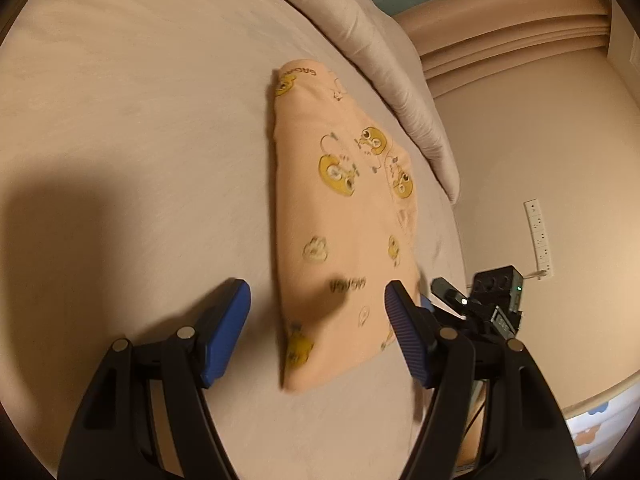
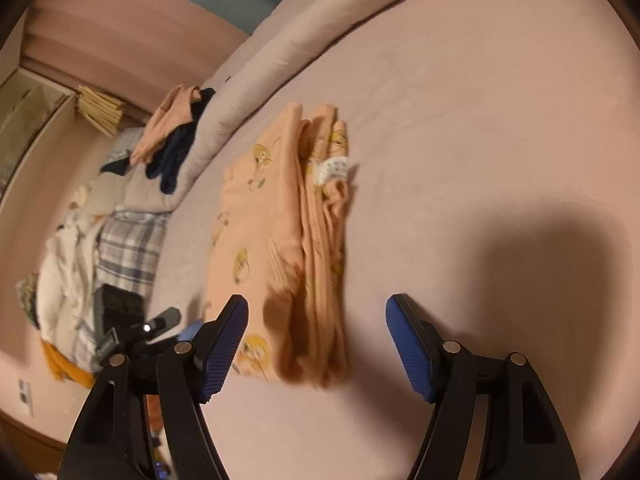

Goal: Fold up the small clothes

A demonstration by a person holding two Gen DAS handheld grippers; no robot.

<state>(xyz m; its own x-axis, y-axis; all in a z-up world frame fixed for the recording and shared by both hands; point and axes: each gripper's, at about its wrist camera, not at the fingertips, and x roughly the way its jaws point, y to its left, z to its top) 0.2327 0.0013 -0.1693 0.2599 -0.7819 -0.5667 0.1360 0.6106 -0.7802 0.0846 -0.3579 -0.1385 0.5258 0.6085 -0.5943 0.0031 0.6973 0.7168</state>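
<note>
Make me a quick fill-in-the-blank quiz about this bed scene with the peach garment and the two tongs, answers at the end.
1. The peach garment lies folded on the ___.
2. Both the left tongs and the right tongs are ___, holding nothing.
3. The cartoon prints on the garment are ___ in colour.
4. In the right wrist view, a white ___ sticks out of the garment's folded layers.

Answers: bed; open; yellow; label

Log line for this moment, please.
garment: peach printed piece folded on bed | left gripper: open, empty | right gripper: open, empty | pile: unfolded
</note>
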